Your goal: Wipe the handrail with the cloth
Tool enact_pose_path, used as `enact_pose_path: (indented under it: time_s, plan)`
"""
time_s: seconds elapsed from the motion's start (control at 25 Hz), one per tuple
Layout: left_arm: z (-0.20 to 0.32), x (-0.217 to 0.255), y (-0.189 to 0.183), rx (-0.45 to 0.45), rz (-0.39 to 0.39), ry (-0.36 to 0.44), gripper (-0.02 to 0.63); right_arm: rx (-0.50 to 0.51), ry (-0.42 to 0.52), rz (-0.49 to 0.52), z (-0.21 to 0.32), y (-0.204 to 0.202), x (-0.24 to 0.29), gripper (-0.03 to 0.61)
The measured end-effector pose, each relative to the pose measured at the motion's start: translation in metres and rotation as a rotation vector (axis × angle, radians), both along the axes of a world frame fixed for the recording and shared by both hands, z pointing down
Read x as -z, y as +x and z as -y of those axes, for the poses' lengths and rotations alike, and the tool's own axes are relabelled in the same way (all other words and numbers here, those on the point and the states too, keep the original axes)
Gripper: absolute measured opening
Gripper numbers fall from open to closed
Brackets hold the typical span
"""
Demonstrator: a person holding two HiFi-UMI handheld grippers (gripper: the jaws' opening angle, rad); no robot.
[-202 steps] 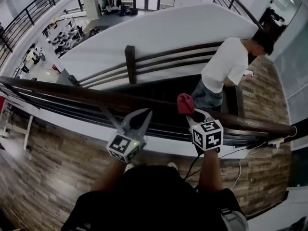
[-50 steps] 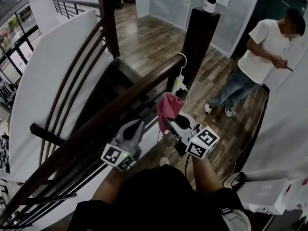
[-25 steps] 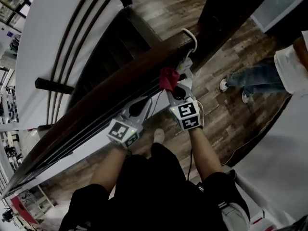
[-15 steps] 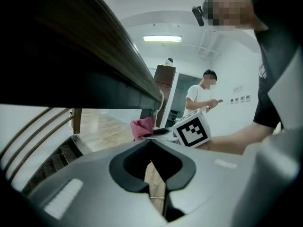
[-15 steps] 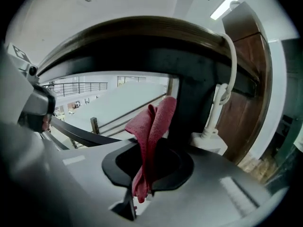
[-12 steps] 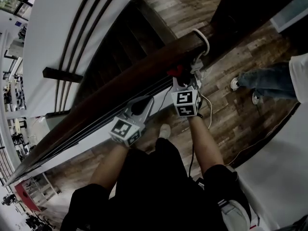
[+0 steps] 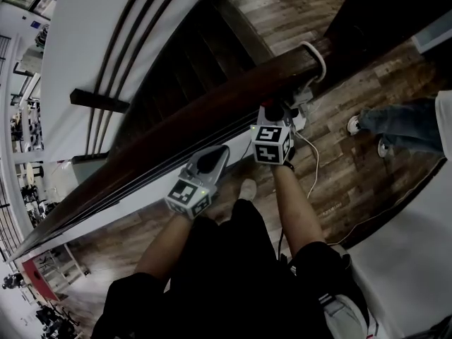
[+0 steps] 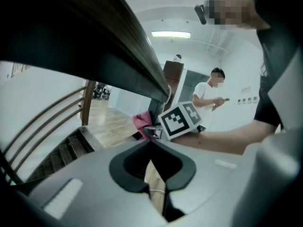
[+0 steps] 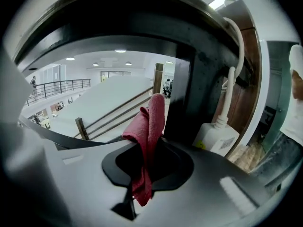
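Site: stair landing, dark wooden handrail [image 7: 176, 129] running on a diagonal from lower left up to a dark post [image 7: 367, 13] at upper right
Right gripper [image 9: 150, 145]: clenched on the red cloth [image 9: 150, 119]; a fold stands up past the jaw tips, a tail hangs below them
Cloth position: on the floor side of the rail, close under its upper end near the post; the right gripper view has the rail's underside arching just overhead
Contact: cannot tell whether the cloth touches the wood; its top sits near the dark underside, but no view shows it pressed flat
Left gripper [image 8: 151, 143]: jaws together, nothing between them; held beside the rail lower down, well apart from the cloth, doing no work
Clutter at the rail end: white cable [image 7: 314, 51] looped over the rail, white plug box [image 9: 215, 138] just beside the cloth
Bystander [image 8: 208, 96]: person in a white shirt standing on the landing, apart from the rail
Done, as judged: cloth gripped and brought to the rail's end by the post
Left, as judged: the wood carries no mark telling wiped from unwiped, so coverage is unknown; the long run down to the lower left may need a pass with the cloth laid flat on top
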State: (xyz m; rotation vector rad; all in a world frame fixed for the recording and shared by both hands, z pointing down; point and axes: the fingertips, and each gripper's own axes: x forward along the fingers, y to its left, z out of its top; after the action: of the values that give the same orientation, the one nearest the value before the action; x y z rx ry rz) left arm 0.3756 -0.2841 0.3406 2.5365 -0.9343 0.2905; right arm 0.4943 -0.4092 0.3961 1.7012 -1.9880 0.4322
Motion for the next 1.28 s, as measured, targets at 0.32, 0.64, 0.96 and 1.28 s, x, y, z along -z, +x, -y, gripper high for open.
enact_pose_path:
  time_s: [0.32,0.64,0.96,1.28]
  plan:
    - [0.001,-0.013,-0.026,0.085,0.003,-0.007,0.000,0.078,-0.080,0.129,-0.004,-0.014,-0.005,0.041]
    - [-0.005,-0.012,-0.044,0.131,-0.010,-0.006,0.000,0.121,-0.120,0.173,-0.011,-0.035,-0.008,0.041]
    - [-0.014,-0.012,-0.074,0.184,0.011,0.000,0.000,0.187,-0.154,0.152,-0.025,-0.071,-0.009,0.041]
    - [-0.028,-0.011,-0.092,0.157,0.094,0.073,0.000,0.280,-0.148,0.041,-0.038,-0.107,-0.011,0.041]
